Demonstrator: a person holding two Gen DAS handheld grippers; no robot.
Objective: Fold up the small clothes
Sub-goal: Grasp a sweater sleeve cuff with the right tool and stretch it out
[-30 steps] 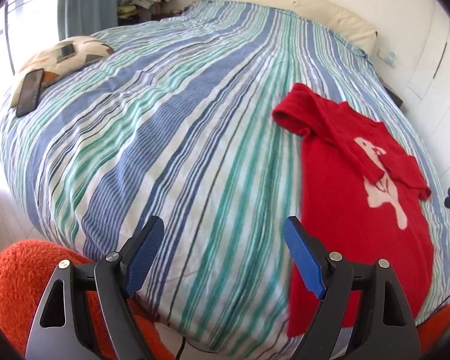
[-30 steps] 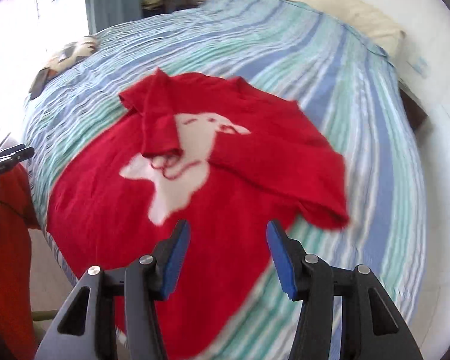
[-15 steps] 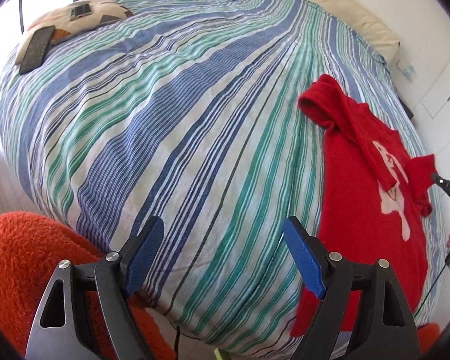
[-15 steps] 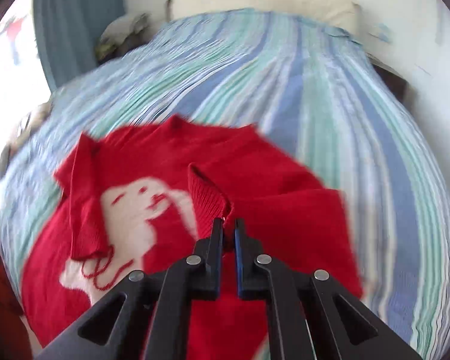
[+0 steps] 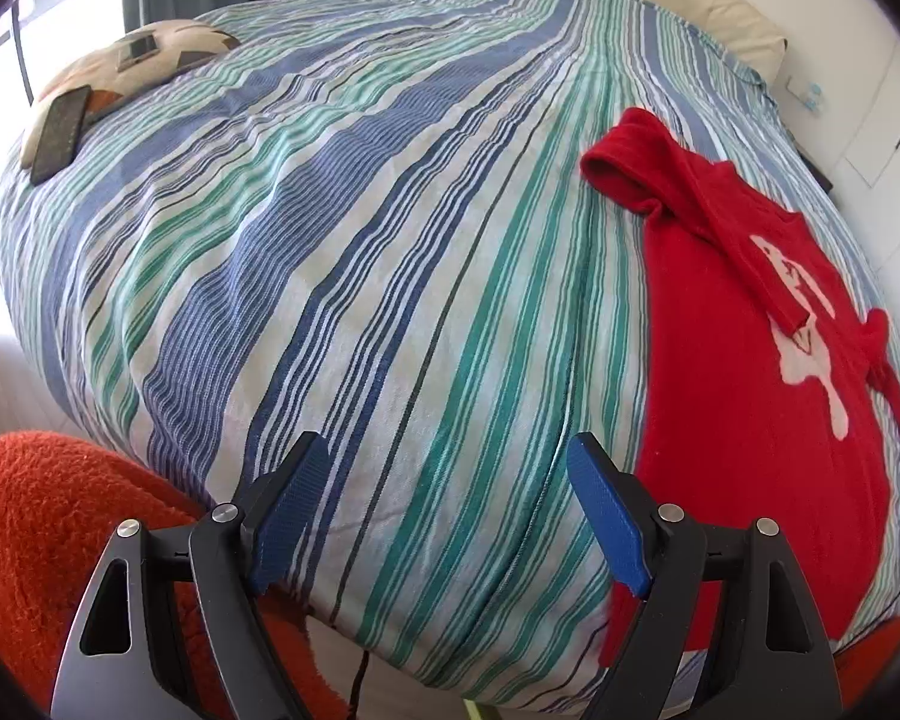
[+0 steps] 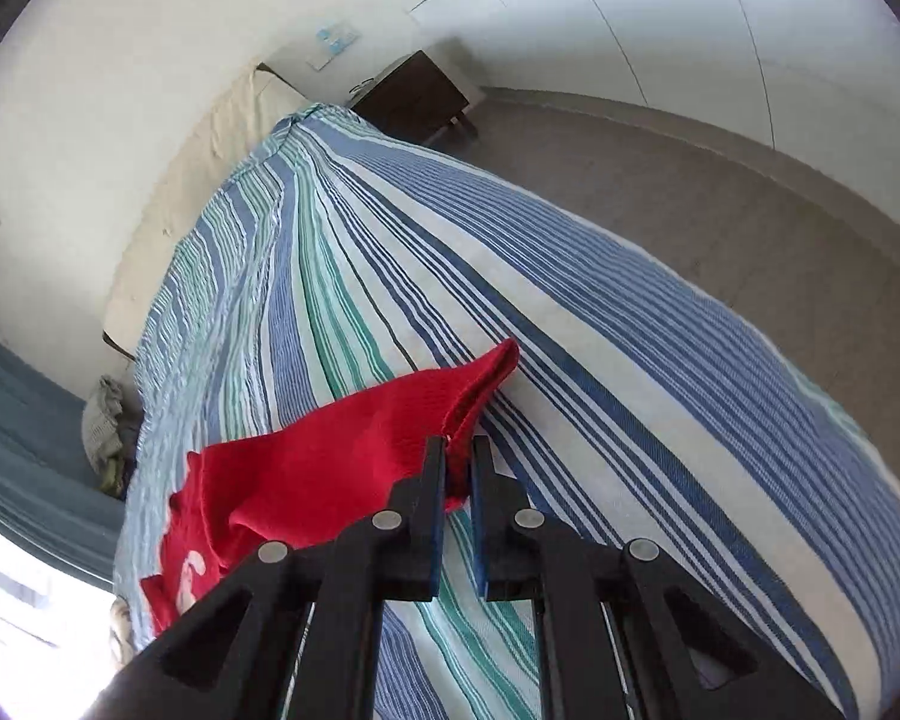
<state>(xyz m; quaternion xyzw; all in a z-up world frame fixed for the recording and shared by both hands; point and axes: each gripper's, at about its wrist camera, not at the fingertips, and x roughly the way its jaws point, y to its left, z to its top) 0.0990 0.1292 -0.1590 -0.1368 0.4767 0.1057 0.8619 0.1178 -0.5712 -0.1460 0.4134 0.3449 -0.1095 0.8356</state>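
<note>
The red sweater (image 5: 744, 420) lies on the striped bed cover (image 5: 360, 252), at about 3 o'clock in the left wrist view, its white figure facing up and a sleeve folded across the chest. It lies just right of the left tongs (image 5: 450, 510), whose right pad overlaps its lower hem in the picture; whether they touch cannot be told. Those tongs stand wide, with only striped cover between the blue pads, and point steeply down at the near edge of the bed.

In the right wrist view a sleeve end of the sweater (image 6: 342, 468) sits between the right tongs (image 6: 459, 480), the cuff sticking out toward 12 o'clock. The jaws are narrow and opening slightly, with red knit still in the slot. The rest trails to 8 o'clock. This view is rolled, so the bed runs diagonally.

At 10 o'clock in the left view, a phone (image 5: 60, 132) rests on a cushion (image 5: 132, 66).
</note>
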